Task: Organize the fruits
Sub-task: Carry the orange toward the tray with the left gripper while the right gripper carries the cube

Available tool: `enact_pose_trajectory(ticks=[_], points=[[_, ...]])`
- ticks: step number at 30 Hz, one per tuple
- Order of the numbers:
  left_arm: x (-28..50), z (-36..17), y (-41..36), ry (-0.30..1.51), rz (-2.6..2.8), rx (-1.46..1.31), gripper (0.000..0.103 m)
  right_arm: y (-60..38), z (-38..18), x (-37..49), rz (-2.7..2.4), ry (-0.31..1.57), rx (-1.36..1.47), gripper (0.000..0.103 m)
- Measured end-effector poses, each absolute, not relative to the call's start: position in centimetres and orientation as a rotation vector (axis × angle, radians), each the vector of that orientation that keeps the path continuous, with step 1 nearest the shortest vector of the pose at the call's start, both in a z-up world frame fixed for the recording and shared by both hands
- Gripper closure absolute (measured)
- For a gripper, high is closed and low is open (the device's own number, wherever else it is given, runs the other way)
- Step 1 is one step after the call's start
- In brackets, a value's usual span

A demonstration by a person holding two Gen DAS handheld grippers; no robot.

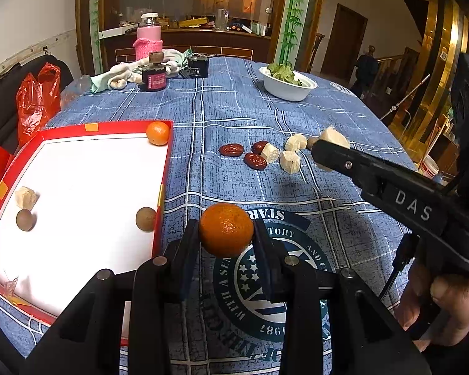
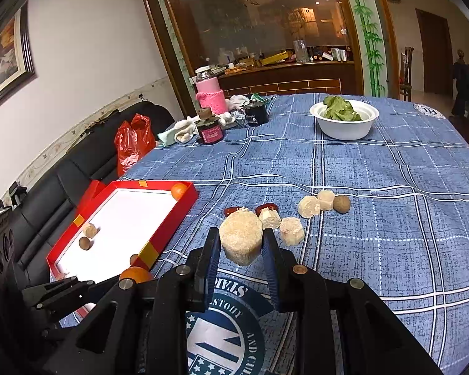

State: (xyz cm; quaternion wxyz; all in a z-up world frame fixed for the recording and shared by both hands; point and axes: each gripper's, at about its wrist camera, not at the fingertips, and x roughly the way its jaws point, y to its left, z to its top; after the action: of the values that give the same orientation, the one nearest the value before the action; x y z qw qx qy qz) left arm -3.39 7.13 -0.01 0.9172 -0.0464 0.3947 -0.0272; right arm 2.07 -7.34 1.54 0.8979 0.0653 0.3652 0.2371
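My left gripper (image 1: 225, 231) is shut on a mandarin (image 1: 225, 229), held above the blue tablecloth just right of the red tray (image 1: 164, 168). On the tray's white floor lie another mandarin (image 1: 157, 132), a beige chunk (image 1: 25, 197) and two brown balls (image 1: 25, 219) (image 1: 145, 218). My right gripper (image 2: 240, 240) is shut on a pale beige cylindrical chunk (image 2: 240, 237), lifted off the cloth. Beyond it on the table lie red dates (image 2: 231, 211), several beige chunks (image 2: 309, 207) and a brown ball (image 2: 341, 203).
A white bowl of greens (image 2: 344, 128) stands far right on the table. A pink bottle (image 2: 208, 92), dark jars (image 2: 210, 131) and cloths crowd the far left corner. A red plastic bag (image 2: 131, 143) sits on the black sofa beside the table. A hand (image 1: 444, 306) grips the right tool.
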Motion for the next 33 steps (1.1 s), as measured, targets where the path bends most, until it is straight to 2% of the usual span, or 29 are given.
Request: enact_pose_trajectory(ticks=[33], points=[[-4.9, 1.4, 8.0, 0.765, -0.046, -0.115, 0.071, -7.8, 2.8, 0.3, 0.479, 0.728, 0.139, 0.076]])
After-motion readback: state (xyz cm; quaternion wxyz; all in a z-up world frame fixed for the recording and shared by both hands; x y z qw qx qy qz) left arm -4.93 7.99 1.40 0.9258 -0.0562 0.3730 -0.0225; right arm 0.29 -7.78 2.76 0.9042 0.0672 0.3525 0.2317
